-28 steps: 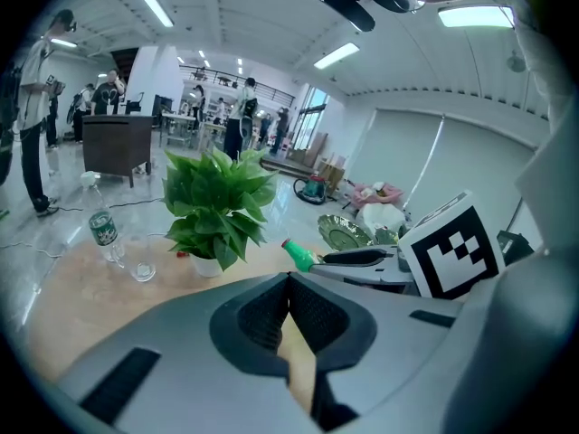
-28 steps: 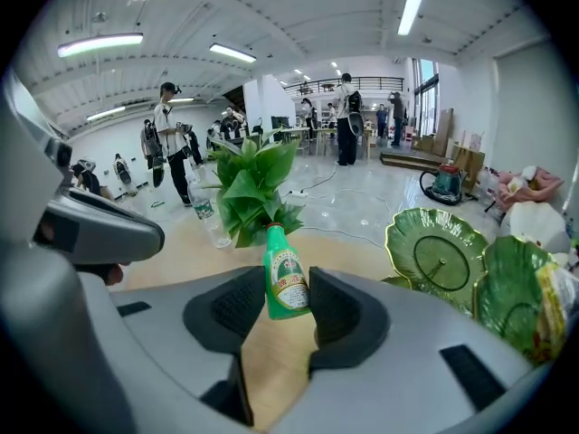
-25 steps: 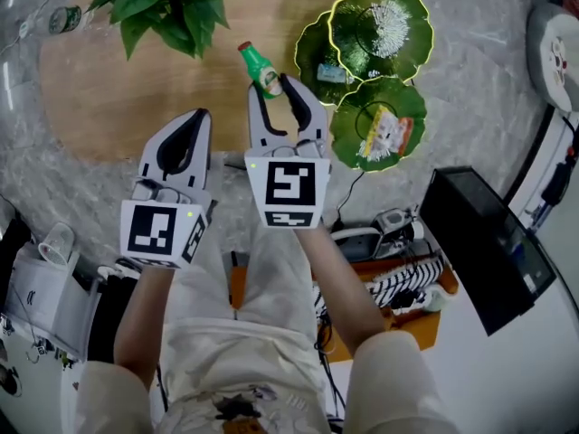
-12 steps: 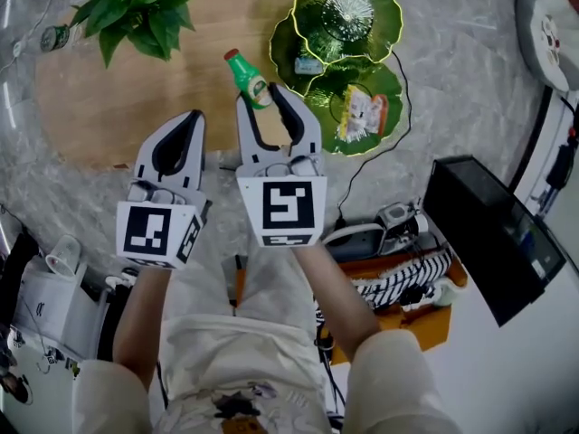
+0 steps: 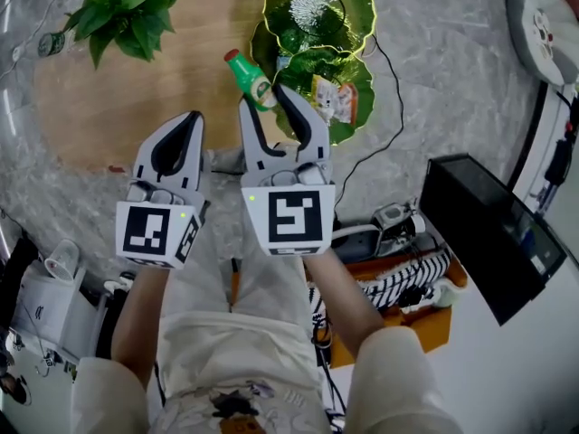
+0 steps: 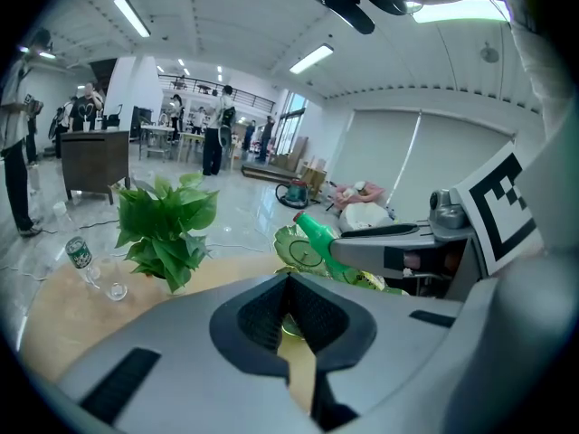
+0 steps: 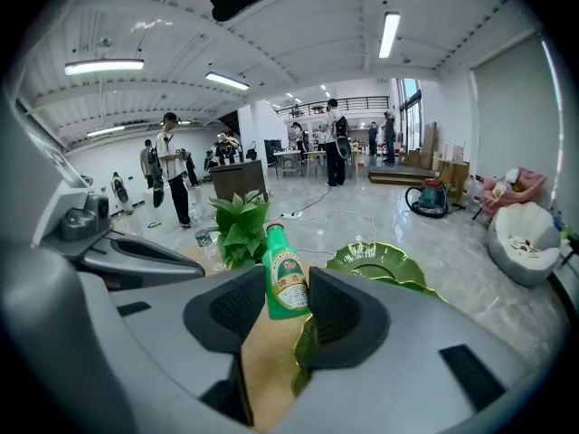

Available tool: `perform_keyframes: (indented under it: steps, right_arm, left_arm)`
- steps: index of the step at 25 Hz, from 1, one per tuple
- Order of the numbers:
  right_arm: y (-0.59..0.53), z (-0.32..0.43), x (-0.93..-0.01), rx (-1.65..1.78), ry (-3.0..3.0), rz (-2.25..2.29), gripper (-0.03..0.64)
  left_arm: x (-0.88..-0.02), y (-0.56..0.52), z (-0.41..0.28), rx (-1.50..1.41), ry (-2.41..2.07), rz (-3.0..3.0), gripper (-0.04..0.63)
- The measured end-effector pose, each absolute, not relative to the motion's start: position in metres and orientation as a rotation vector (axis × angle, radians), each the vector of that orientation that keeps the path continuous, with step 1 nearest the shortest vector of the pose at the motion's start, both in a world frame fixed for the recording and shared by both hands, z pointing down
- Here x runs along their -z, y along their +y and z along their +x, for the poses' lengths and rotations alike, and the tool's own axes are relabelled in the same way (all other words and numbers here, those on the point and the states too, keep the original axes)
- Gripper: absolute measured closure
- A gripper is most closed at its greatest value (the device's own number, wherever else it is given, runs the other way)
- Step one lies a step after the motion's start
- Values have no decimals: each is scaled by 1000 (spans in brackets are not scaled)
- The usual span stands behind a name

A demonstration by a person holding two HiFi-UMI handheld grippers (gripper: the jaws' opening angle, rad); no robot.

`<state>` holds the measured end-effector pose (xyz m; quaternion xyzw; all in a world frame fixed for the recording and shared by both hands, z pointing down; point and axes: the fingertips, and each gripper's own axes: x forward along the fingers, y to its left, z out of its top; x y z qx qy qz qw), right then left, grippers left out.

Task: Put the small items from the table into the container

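Note:
My right gripper (image 5: 265, 96) is shut on a small green bottle (image 5: 251, 77) with a red cap, held in the air over the wooden table (image 5: 136, 89). In the right gripper view the bottle (image 7: 285, 283) stands upright between the pads, its cap above them. The container, a set of green leaf-shaped dishes (image 5: 318, 25), lies just right of and beyond the bottle. Its near dish (image 5: 357, 80) holds a snack packet (image 5: 333, 98). My left gripper (image 5: 192, 118) hovers beside the right one with its jaws together and nothing in them. The bottle (image 6: 317, 238) shows from the left gripper view too.
A potted plant (image 5: 122, 12) stands at the table's far left, with a small water bottle (image 5: 52, 43) lying beyond it. A cable (image 5: 389, 107) runs from the dishes across the marble floor. A black box (image 5: 488, 233) and clutter sit to the right.
Both grippers have risen, the right one carrying the bottle. The green dishes now sit closer to the right gripper in the head view.

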<state>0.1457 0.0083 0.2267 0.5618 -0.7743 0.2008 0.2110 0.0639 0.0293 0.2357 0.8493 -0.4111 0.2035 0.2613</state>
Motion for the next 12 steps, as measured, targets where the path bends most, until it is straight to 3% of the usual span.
perform_keyframes:
  steps: [12]
  right_arm:
    - [41, 191, -228, -667, -2072, 1623, 463]
  left_arm:
    - [-228, 48, 98, -549, -1102, 2306, 586]
